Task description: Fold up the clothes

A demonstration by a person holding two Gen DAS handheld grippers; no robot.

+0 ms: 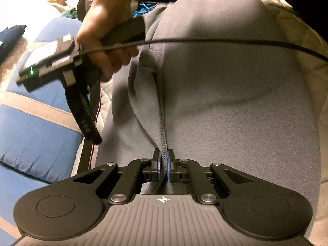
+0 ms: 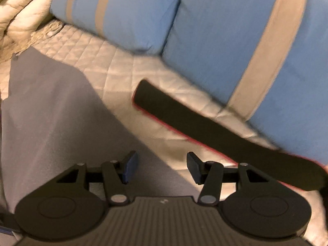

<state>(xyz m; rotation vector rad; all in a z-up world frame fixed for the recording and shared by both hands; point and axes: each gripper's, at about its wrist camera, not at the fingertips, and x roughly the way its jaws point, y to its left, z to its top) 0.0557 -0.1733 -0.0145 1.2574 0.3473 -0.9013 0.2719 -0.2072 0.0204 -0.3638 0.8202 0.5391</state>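
Note:
A grey fleece garment lies spread over the bed. My left gripper is shut on a raised ridge of its cloth, which runs up between the blue pads. A hand holds my right gripper at the garment's left edge, blurred and pointing down. In the right wrist view my right gripper stands open with nothing between its fingers. It hangs over the slanting edge of the grey garment and the quilted cover.
Blue pillows with grey stripes line the far side of the bed, and one blue pillow lies left of the garment. A black strip with red edging lies on the quilt. A black cable crosses above the garment.

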